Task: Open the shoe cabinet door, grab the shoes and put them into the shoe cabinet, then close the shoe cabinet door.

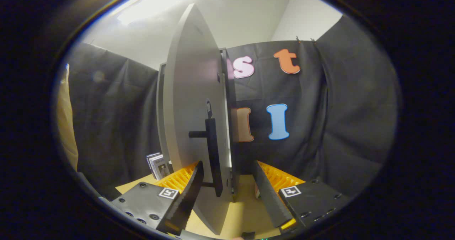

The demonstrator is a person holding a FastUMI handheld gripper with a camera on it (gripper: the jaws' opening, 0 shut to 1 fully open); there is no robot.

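1. Grey, matte and flat, the cabinet door (188, 101) stands edge-on straight ahead of the gripper (227, 193), swung out from the cabinet body (227, 101) behind it. It reads as a rigid board, painted or laminated, and probably slick on its face.
2. Dark bar handle (212, 151) on the door: a slim upright bar on short posts, hard-looking, likely metal or plastic. That's the natural place to take hold; the panel itself gives nothing to pinch.
3. Fingers are spread wide, pinching nothing, and the handle's lower end and the door's bottom edge sit between them.
4. My read: a hinged door swings light but stiff, so a steady pull or push along its arc should do, and a squeeze on the narrow bar could slip if taken off-centre.
5. Pale wooden floor (245, 211) below; a few small boxes (158, 165) stand left of the door by the cloth wall.
6. Shoes — can't spot them.
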